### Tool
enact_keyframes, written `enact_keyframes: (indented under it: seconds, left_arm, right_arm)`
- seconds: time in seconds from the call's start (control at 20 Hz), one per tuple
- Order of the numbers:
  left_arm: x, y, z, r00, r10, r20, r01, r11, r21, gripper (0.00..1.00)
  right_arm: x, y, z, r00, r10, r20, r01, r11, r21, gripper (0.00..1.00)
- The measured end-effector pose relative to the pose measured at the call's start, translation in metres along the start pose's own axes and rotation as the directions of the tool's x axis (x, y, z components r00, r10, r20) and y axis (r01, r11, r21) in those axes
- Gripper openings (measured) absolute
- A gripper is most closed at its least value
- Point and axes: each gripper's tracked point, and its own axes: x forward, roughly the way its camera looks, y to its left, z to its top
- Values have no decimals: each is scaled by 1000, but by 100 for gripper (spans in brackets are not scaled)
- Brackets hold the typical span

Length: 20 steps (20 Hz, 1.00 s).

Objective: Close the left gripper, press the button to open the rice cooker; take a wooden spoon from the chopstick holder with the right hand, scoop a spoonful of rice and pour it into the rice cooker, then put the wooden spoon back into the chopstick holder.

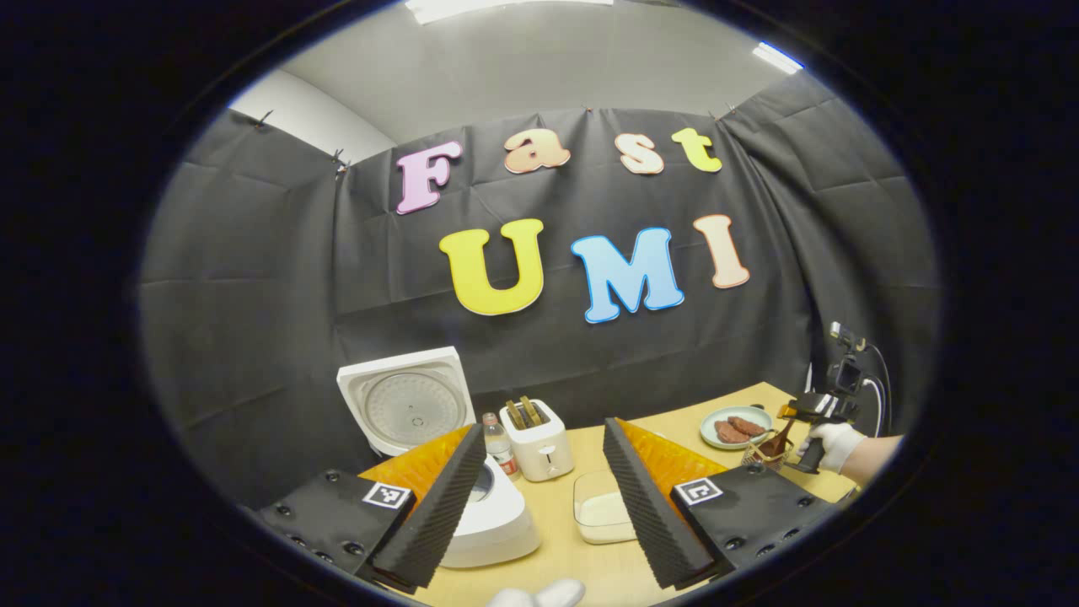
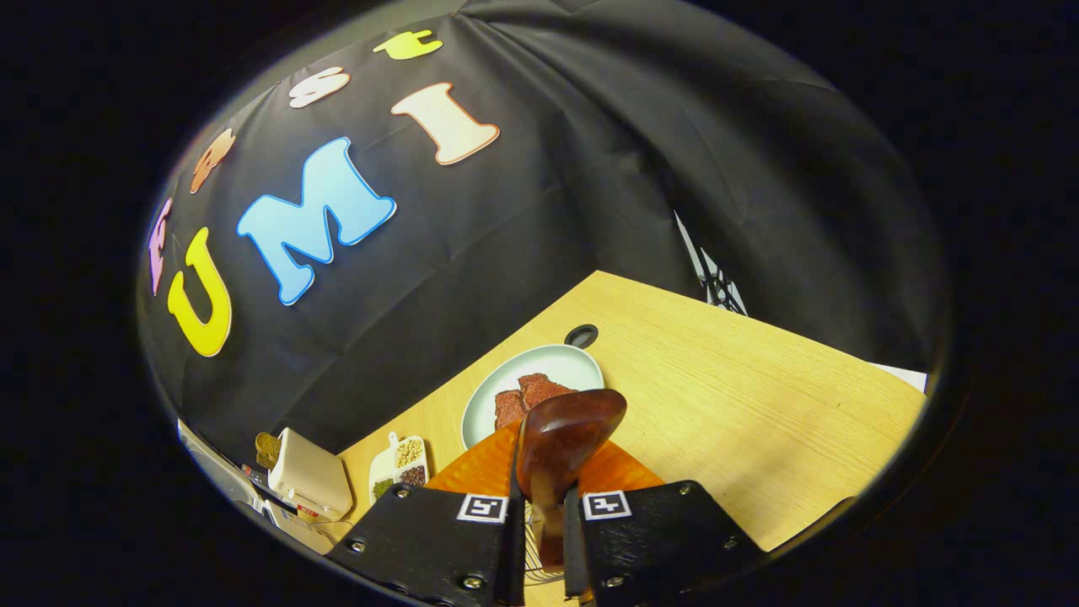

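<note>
The wooden table (image 1: 641, 421) carries the white rice cooker (image 1: 489, 523), its lid (image 1: 405, 409) already standing up, with a clear container of rice (image 1: 603, 510) just beside it and the wire chopstick holder (image 1: 763, 455) near the right edge. The left hand-held gripper (image 1: 539, 497) hangs with its fingers spread wide and empty over the cooker and the container, while the right hand-held gripper (image 2: 539, 539) is pinched narrow on the handle of the wooden spoon (image 2: 565, 443), bowl upward, right over the holder. The likeliest trouble is the smooth handle twisting or slipping in so slim a grip, catching on the holder's wire or spilling grains later.
</note>
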Motion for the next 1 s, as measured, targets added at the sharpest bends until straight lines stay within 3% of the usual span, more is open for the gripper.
enact_keyframes:
  seconds: [0.15,0.25,0.3,0.35,0.4,0.45,0.55,0.7,0.75,1.0]
  left_arm:
    - [0,0,-2,1000,-2,-9,2,1000,-16,98]
    - [-2,4,0,1000,8,-7,-8,1000,-13,98]
    - [-3,5,2,1000,7,-7,-7,1000,-13,98]
    - [-3,6,1,1000,9,-7,-9,1000,-14,100]
    - [-3,7,1,1000,8,-10,-8,1000,-18,100]
    - [-3,8,1,1000,5,-12,-5,1000,-23,100]
    - [-3,14,6,1000,7,0,-7,999,-31,95]
    - [-3,24,17,1000,10,27,-9,1000,-30,95]
    - [0,28,18,999,9,31,-7,999,-36,100]
    - [24,62,39,997,37,69,-33,998,-62,98]
  right_arm:
    - [-4,-2,1,1000,-17,0,17,999,-27,20]
    - [-14,5,16,999,-3,46,5,998,-61,27]
    - [-24,8,27,997,-1,72,7,996,-88,44]
    - [-34,11,41,993,-9,114,23,993,-118,52]
    - [-43,16,56,987,-2,160,26,988,-149,84]
    - [-55,26,69,981,19,193,16,984,-177,98]
    - [-91,48,99,963,56,264,7,972,-234,98]
    - [-147,91,129,926,142,349,-16,940,-340,98]
    - [-166,107,134,916,177,359,-33,927,-373,98]
    - [-250,191,105,886,341,315,-150,853,-501,100]
